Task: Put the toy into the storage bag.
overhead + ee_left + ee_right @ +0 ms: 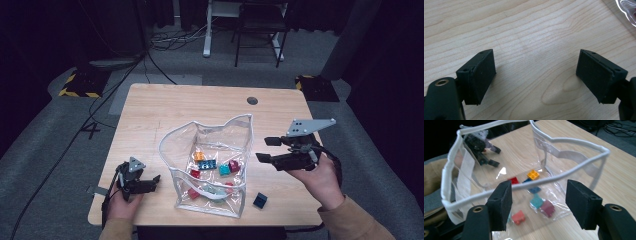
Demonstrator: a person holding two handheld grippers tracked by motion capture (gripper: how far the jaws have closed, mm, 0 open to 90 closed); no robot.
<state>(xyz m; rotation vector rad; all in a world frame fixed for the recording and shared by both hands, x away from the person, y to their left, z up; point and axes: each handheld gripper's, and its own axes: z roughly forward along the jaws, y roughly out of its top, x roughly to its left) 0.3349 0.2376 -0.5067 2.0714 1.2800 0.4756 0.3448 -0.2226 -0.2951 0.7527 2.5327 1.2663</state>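
**Both tongs spread, clear bag of bricks between them**

Right gripper (267,150) held above the table at about 3 o'clock from the bag, jaws spread with nothing between the pads, pointing toward 9 o'clock at the bag's near rim. In the right gripper view (537,202), pads apart just short of the white-edged rim.

Left gripper (150,181) low at 8 o'clock on the table, jaws wide apart and empty; bare wood between the pads in the left gripper view (535,75).

Clear bag (210,165) standing open at the table's middle, mouth upward. Inside on its floor: orange brick (199,156), blue brick (207,164), teal brick (224,170), maroon brick (234,166), red bricks (194,173).

Dark blue brick (259,200) loose on the table (165,110), at 5 o'clock from the bag, just beside its corner.
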